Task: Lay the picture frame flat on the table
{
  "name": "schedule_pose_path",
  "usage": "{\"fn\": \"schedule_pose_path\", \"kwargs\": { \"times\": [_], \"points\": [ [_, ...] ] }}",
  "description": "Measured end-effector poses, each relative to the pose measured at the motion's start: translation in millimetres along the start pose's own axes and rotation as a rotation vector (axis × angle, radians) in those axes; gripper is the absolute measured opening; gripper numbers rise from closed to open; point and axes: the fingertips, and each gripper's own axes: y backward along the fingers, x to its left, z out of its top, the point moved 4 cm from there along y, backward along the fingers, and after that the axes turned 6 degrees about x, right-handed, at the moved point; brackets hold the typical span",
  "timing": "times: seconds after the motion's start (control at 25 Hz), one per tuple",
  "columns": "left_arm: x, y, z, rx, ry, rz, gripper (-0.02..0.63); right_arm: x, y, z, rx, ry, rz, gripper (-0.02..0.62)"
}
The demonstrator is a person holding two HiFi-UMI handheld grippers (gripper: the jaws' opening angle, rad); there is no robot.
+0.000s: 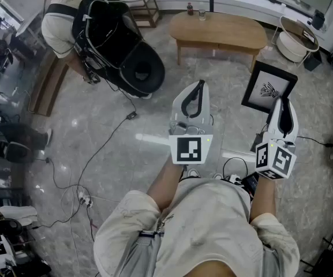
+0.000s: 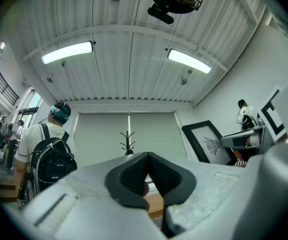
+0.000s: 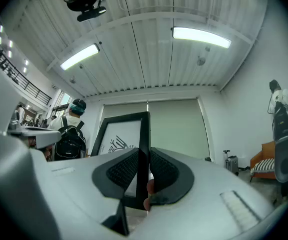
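The right hand-held gripper (image 1: 282, 101) is only pinching the picture frame (image 1: 268, 87) by its thin edge, and the left hand-held gripper (image 1: 198, 85) is closed and empty. I reckon the frame could swing or slip before reaching the counter (image 1: 235, 33).

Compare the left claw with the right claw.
The left claw is shut on nothing; the right claw clamps the edge of the black-framed picture with a white mat. The left claw sits mid-view from the head, the right claw at the right. Both are pale grey with black pads and marker cubes.
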Motion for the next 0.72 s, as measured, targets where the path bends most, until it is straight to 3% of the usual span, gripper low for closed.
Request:
{"fn": "schedule_pose_path", "kwargs": {
  "times": [0.72],
  "points": [
    [27, 38, -15, 0.024, 0.005, 0.006, 0.005, 46, 27, -11, -0.003, 0.050, -0.004, 0.072]
  ]
}}
